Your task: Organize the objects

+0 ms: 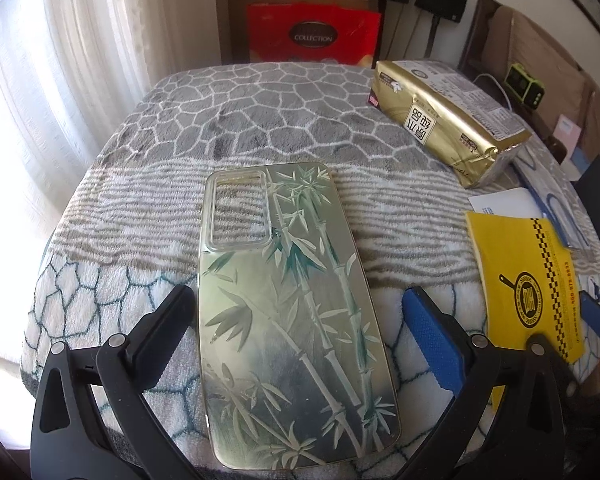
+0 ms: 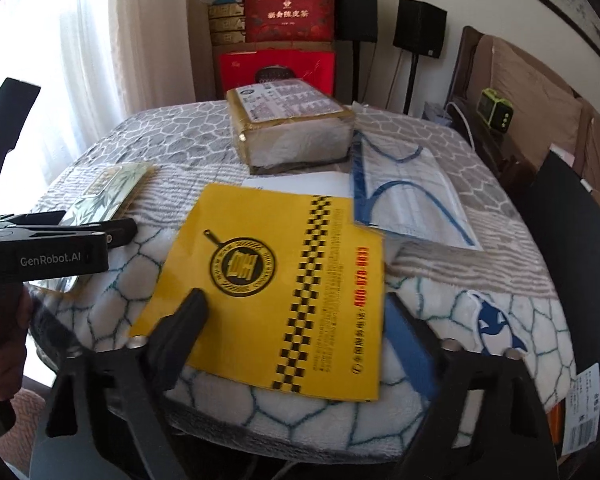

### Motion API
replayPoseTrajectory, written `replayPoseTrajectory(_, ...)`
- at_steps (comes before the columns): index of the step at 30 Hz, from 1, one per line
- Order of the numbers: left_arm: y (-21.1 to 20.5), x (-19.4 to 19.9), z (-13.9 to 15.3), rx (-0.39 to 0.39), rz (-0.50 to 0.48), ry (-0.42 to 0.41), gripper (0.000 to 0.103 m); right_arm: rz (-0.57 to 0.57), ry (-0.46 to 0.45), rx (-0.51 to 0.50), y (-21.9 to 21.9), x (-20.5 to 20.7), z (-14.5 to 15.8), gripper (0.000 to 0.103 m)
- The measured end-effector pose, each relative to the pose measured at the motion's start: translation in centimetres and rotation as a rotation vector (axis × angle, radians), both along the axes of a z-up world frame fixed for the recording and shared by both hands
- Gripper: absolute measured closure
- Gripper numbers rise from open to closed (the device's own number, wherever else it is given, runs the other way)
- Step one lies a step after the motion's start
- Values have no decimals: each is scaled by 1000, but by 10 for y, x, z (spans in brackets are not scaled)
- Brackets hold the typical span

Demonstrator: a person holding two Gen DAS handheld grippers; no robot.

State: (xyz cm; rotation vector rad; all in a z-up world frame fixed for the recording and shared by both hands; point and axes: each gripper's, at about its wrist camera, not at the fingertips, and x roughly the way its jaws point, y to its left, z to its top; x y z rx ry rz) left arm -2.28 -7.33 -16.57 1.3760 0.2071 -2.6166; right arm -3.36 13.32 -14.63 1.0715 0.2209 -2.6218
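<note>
Lying between the left hand-held gripper (image 1: 300,320) fingers — phone case (image 1: 292,320).

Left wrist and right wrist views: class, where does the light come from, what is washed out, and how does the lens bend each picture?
Left wrist view: daylight through the curtain blows out the left side; the phone case shows a soft sheen; the table edge bows and corners go black. Right wrist view: same bright curtain at left, the yellow leaflet slightly blurred, wall lines curved.
</note>
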Motion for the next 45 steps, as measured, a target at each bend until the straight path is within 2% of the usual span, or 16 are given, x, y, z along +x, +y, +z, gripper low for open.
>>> replayPoseTrajectory(1, 0, 0, 0, 1, 0, -1, 0, -13, 3, -4, 6, -1, 2, 48)
replayPoseTrajectory(2, 0, 0, 0, 1, 1, -1, 0, -21, 0, -13, 11, -3, 3, 55)
replayPoseTrajectory(4, 0, 0, 0, 0, 0, 0, 0, -33, -15, -52, 25, -7, 4, 80)
replayPoseTrajectory(6, 0, 1, 0, 0, 0, 2, 0, -42, -21, -85, 37, -8, 5, 95)
replayPoseTrajectory(7, 1, 2, 0, -1, 0, 3, 0, -47, -29, -124, 45, -9, 6, 100)
replayPoseTrajectory(13, 0, 1, 0, -1, 0, 3, 1, -23, -44, -382, 80, -8, 21, 102)
replayPoseTrajectory(21, 0, 0, 0, -3, -9, 9, 1, -62, 45, -396, 113, -10, 63, 102)
replayPoseTrajectory(25, 0, 0, 0, -3, -10, 10, 1, -77, 5, -400, 126, -16, 63, 98)
replayPoseTrajectory(29, 0, -1, 0, -3, -10, 11, 1, -81, -109, -502, 137, -25, 37, 97)
replayPoseTrajectory(34, 0, -1, 0, -3, -14, 10, 1, -87, -173, -642, 149, -28, 15, 62)
replayPoseTrajectory(37, 0, -1, 0, -5, -15, 17, 0, -62, -177, -639, 143, -30, 12, 49)
replayPoseTrajectory(40, 0, -2, 0, -5, -15, 18, 0, -10, -187, -620, 129, -35, 10, 40)
replayPoseTrajectory(45, 0, -2, 0, -6, -12, 22, 0, 81, -193, -571, 96, -40, 6, 35)
